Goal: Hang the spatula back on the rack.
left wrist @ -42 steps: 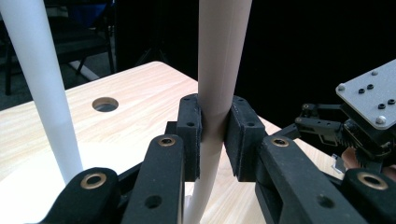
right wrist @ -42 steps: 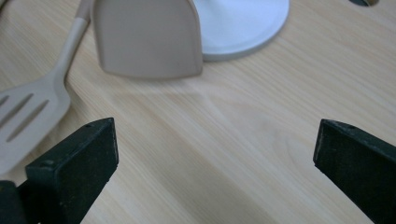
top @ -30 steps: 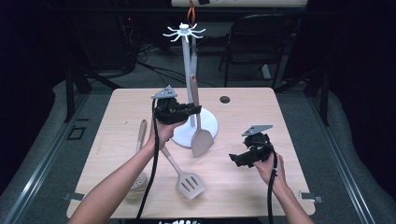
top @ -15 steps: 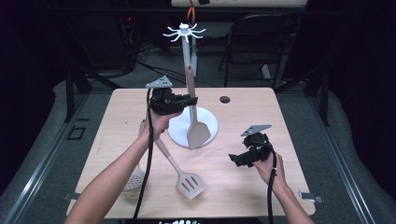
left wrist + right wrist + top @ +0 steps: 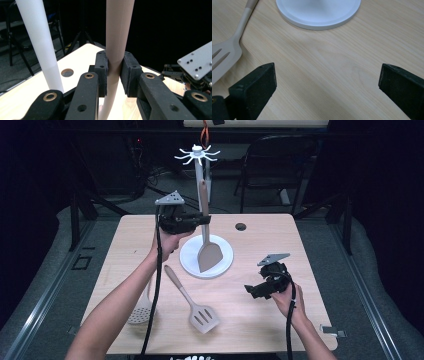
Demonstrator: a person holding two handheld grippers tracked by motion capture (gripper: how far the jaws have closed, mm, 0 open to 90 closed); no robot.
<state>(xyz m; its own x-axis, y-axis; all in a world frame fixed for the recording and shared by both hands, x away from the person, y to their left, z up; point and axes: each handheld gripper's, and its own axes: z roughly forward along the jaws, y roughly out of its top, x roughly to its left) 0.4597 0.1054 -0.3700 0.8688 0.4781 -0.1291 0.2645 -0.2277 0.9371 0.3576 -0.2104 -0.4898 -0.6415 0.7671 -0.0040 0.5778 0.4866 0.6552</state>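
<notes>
Beside the white rack pole [image 5: 199, 180], left tool [image 5: 200, 221] is clamped on the turner's handle [image 5: 117, 45]; turner [image 5: 209, 254] hangs upright, blade over the base [image 5: 222, 265]. Hooks [image 5: 197, 155] lie straight above. Right tool [image 5: 254, 290] rests apart, well off, on the worktop [image 5: 260, 330].

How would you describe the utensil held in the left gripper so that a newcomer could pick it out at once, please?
Start at the white rack standing on its round base in the middle of the wooden table. Hanging upright beside its pole, clamped by the left gripper, is a beige solid turner. Unlike the slotted turner and skimmer, it is off the table and has no slots or holes.
</notes>
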